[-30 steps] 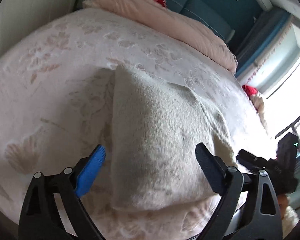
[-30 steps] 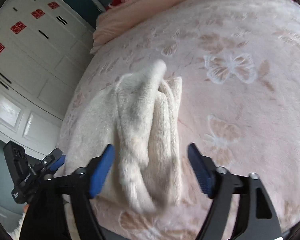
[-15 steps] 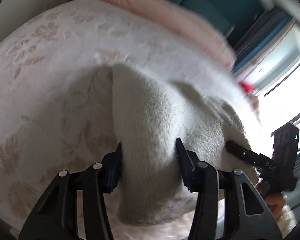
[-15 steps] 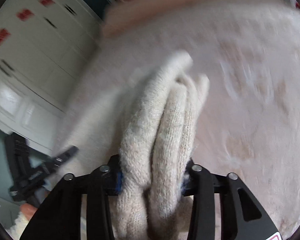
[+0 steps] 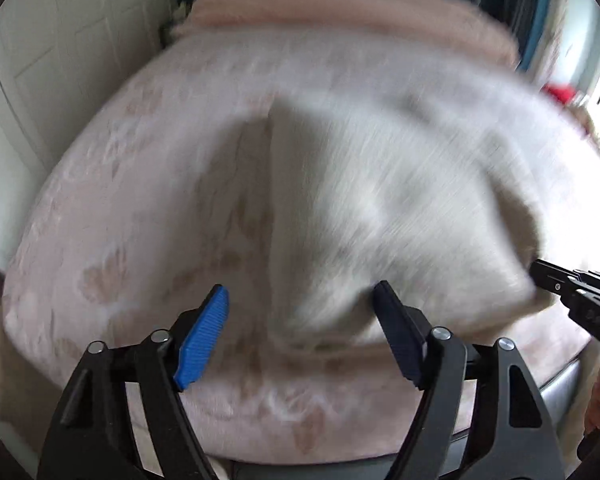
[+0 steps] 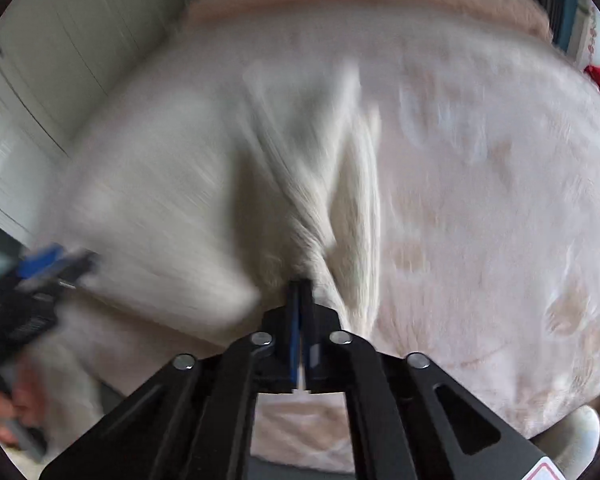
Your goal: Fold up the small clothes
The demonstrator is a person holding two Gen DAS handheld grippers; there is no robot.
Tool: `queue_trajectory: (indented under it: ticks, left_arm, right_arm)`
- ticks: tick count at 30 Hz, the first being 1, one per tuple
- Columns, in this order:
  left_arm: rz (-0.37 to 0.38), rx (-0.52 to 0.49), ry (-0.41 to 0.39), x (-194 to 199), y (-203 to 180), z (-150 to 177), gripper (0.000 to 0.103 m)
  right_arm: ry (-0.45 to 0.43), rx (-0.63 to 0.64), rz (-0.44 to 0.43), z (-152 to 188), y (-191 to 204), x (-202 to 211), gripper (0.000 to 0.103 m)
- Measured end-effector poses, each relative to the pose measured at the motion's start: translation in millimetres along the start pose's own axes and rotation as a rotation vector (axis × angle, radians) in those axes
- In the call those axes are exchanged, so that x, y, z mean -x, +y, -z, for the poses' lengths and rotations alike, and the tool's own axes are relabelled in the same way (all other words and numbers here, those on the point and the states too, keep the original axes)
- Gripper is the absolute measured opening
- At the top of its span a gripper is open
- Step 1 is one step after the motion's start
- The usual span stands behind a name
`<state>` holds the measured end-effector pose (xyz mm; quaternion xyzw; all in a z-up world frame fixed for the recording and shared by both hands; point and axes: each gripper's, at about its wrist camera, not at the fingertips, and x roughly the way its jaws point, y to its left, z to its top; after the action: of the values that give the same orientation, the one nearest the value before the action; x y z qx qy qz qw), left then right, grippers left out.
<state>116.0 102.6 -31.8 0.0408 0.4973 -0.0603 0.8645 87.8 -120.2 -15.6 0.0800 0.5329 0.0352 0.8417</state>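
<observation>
Garments: I count one cream knit [image 5: 380,200], centre frame, blurred.
Left gripper [image 5: 300,320]: mine, fingers apart, lower centre.
Right gripper [image 6: 301,286]: clamped on the knit's edge.
Beds: one bed [image 5: 140,200].

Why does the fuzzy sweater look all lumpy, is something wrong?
Nothing broken. The sweater is bunched because the right gripper is shut on one edge, pulling it into ridges. The left gripper is open and holds nothing. The pictures are blurry from moving.
</observation>
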Motion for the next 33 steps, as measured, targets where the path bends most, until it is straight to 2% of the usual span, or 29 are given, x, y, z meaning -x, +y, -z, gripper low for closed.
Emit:
queue_trajectory:
  ticks: [2,5,10,13,15,17,20,25,33]
  left_arm:
    - [-0.004,0.043,0.053,-19,5,9,0.071]
    - [-0.001,0.088,0.047,-14,8,8,0.07]
    - [-0.035,0.043,-0.015,31,-1,5,0.071]
    - [-0.056,0.01,-0.063,61,-12,13,0.077]
    - [-0.06,-0.007,-0.08,71,-20,18,0.079]
    - [-0.063,-0.016,-0.095,78,-32,24,0.09]
    - [-0.064,-0.034,-0.129,86,-48,39,0.092]
    - [-0.03,-0.052,-0.151,89,-67,53,0.094]
    - [-0.046,-0.03,-0.222,92,-82,68,0.094]
  right_arm:
    - [-0.026,-0.028,-0.029,3,-8,-2,0.0]
    - [-0.009,-0.04,-0.045,-4,-4,19,0.0]
    - [-0.107,-0.07,-0.085,8,-1,80,0.005]
    - [-0.157,-0.057,-0.037,23,2,100,0.009]
    - [-0.188,-0.053,0.012,39,2,110,0.019]
    - [-0.223,-0.068,0.039,51,1,118,0.048]
    - [-0.303,-0.082,0.106,67,0,129,0.064]
    - [-0.344,-0.094,0.165,79,-10,126,0.074]
    - [-0.349,-0.136,0.189,92,-15,123,0.075]
